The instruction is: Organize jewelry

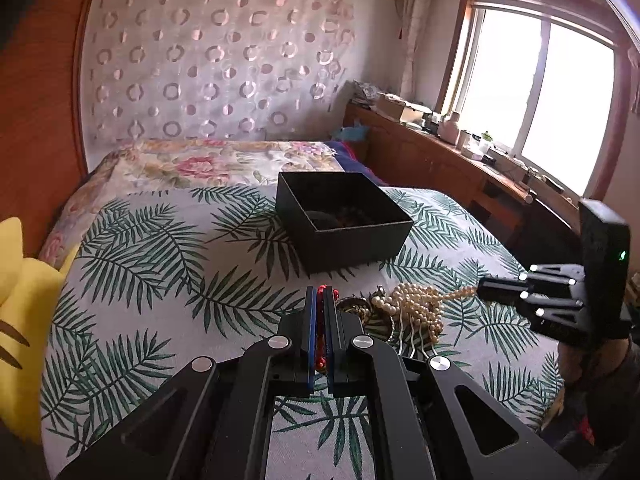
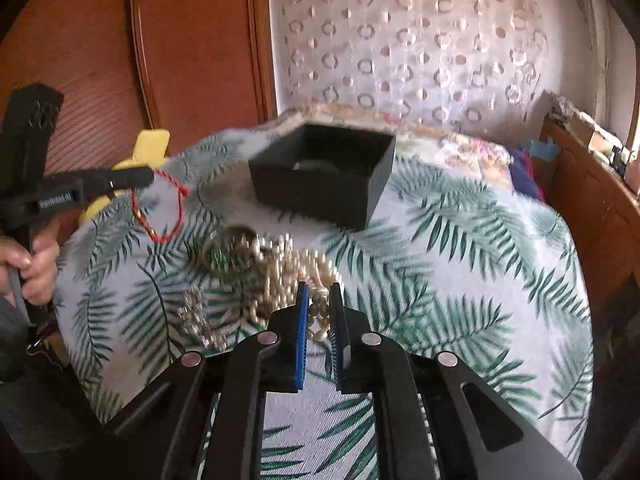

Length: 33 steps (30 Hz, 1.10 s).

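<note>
An open black box (image 1: 352, 236) stands on the bed, with dark beads in its bottom. My left gripper (image 1: 319, 290) is shut on a red cord bracelet (image 1: 320, 320), which hangs in a loop (image 2: 160, 216) from that gripper (image 2: 150, 178) in the right wrist view. A heap of pearl necklace (image 1: 416, 306) lies in front of the box. My right gripper (image 2: 320, 286) is shut on a pearl strand (image 2: 318, 312); from the left it (image 1: 480, 289) shows the strand drawn taut out of the heap. Beside the pearls lie a dark round bangle (image 2: 230, 252) and a crystal hair comb (image 2: 198, 318).
The bed has a palm-leaf cover (image 1: 160, 264) with a floral quilt (image 1: 192, 164) behind it. A yellow cushion (image 1: 24, 280) lies at the bed's left edge by a wooden wardrobe (image 2: 160, 60). A cluttered wooden sideboard (image 1: 460, 152) runs under the window on the right.
</note>
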Tool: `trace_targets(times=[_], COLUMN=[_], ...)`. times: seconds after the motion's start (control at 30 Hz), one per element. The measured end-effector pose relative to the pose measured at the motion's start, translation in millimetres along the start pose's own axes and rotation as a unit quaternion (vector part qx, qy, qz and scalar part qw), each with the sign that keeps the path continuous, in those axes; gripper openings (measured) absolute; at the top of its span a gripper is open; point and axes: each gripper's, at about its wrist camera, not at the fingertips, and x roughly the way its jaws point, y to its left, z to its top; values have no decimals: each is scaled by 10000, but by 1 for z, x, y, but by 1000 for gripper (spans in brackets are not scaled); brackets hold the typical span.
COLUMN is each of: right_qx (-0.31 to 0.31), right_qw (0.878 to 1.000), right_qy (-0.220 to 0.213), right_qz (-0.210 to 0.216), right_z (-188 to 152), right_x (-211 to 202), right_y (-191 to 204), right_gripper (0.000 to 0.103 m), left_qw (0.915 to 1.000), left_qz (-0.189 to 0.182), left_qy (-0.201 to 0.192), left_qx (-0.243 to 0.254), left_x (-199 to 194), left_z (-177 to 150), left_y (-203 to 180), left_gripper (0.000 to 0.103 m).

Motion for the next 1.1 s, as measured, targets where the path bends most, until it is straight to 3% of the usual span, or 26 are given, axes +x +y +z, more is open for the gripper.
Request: trace_targets(times=[0.3, 1.1], right_qx=[-262, -592], right_qw=[9988, 9902], right_qy=[-407, -1216], right_qz=[57, -358], right_z=[35, 110], right_x=[-23, -75], right_y=[3, -3], right_gripper=[11, 11], left_qw=[9998, 9983], left_qz=[43, 34], left_qy=[-165, -473], left_qx=[60, 341], left_x=[-8, -9], left_z=[11, 44], left_y=[-3, -20], left_gripper=[2, 2])
